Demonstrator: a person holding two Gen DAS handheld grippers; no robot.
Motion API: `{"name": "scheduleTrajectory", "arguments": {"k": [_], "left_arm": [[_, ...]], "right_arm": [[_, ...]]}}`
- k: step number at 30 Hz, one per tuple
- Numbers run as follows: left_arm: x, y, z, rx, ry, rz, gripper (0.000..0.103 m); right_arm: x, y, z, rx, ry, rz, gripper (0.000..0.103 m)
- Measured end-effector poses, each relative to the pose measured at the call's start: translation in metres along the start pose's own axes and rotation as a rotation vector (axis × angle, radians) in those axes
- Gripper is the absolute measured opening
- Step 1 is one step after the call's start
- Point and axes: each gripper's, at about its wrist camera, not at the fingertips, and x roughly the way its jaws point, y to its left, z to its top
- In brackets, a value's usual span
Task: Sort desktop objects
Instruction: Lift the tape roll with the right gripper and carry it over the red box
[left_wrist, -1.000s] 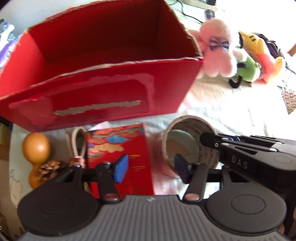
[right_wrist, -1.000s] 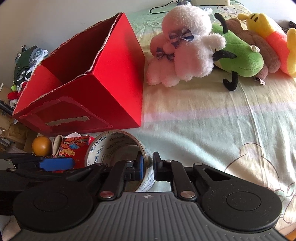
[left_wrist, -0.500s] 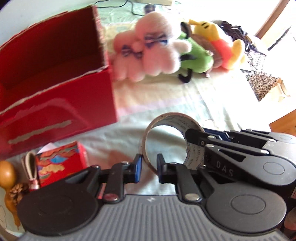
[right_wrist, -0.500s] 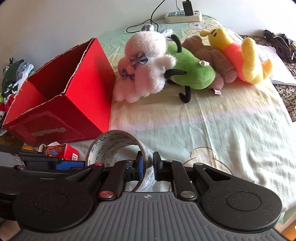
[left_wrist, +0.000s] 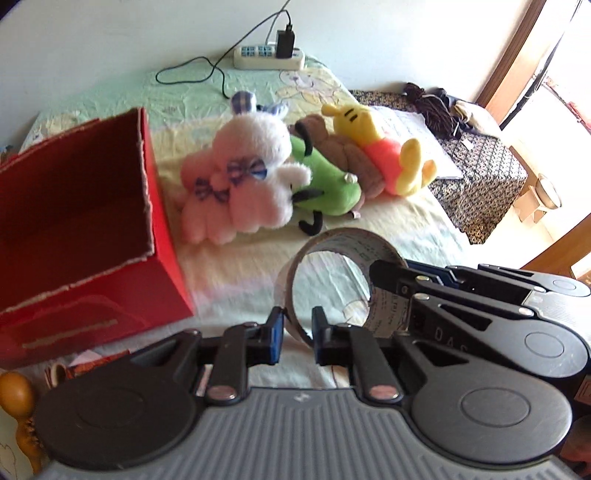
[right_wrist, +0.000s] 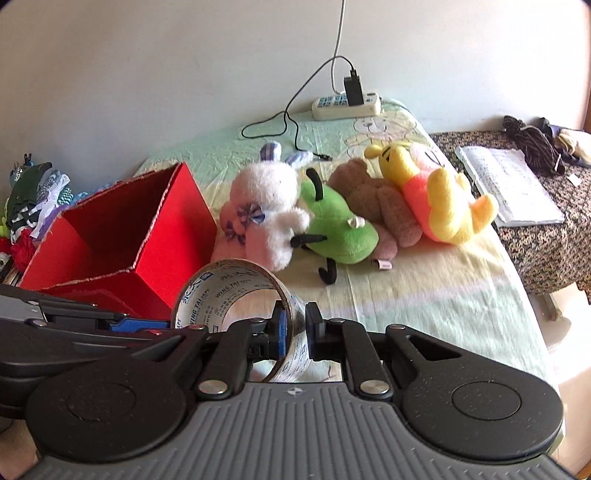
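Both the left gripper (left_wrist: 298, 334) and right gripper (right_wrist: 294, 334) pinch the tape roll (right_wrist: 236, 295), up in the air; next it needs carrying left over the red box (right_wrist: 122, 236)

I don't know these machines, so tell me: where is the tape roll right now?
The tape roll is held off the bed between both grippers, left and right, just right of the red box.
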Motion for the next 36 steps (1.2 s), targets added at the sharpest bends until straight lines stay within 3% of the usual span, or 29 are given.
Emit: {"name": "scheduleTrajectory", "arguments": {"k": [10, 23, 28, 36], "left_arm": [[-0.052, 0.014, 0.033, -0.006, -0.154, 0.101, 0.012], [-0.112, 0.094, 0.064, -0.026, -0.257, 0.260, 0.012], [-0.117, 0.137, 0.068, -0.044, -0.245, 0.289, 0.012], [-0.077, 0.217, 0.063, -0.070, -0.114, 0.286, 0.011]], "right_arm": [[-0.012, 0.028, 0.057, -0.089, -0.119, 0.124, 0.012], [0.014, 0.114, 0.112, -0.165, -0.147, 0.280, 0.012], [0.035, 0.153, 0.119, -0.197, -0.121, 0.294, 0.012], [0.105, 0.204, 0.112, -0.177, 0.071, 0.272, 0.012]]}}
